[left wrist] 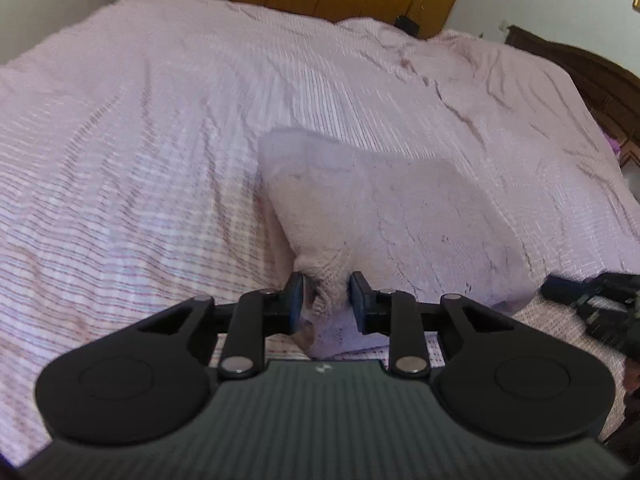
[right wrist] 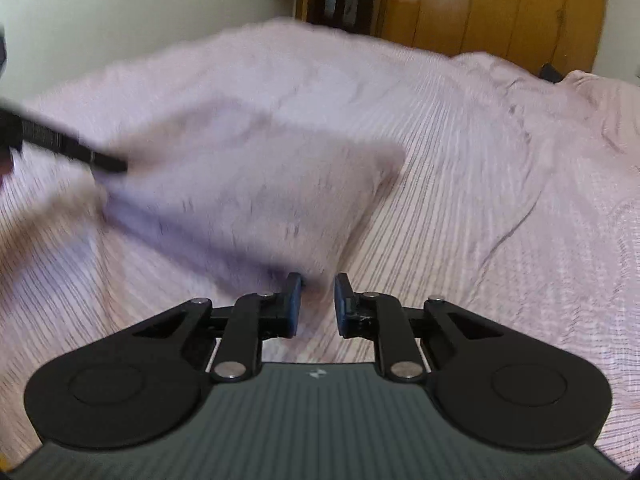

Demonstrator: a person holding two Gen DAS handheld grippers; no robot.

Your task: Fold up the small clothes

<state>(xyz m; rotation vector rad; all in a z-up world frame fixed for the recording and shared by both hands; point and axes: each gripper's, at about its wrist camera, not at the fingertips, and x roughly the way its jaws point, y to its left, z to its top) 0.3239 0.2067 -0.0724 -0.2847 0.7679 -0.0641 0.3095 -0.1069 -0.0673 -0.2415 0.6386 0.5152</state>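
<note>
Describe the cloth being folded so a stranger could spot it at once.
A pink striped bedspread covers the bed. Near its front edge lies a small cloth, one corner bunched between the left tongs. It is plain, nubbly pale lilac, unlike the ribbed stripes beneath it.

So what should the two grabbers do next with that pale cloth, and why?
Probably bring the right gripper onto the cloth corner nearest it: its jaws are open and empty, while the left gripper pinches the other corner, lifted off the bed.

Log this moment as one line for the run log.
left gripper: shut on small cloth | right gripper: open, empty, beside cloth | surface: pink bedspread
</note>
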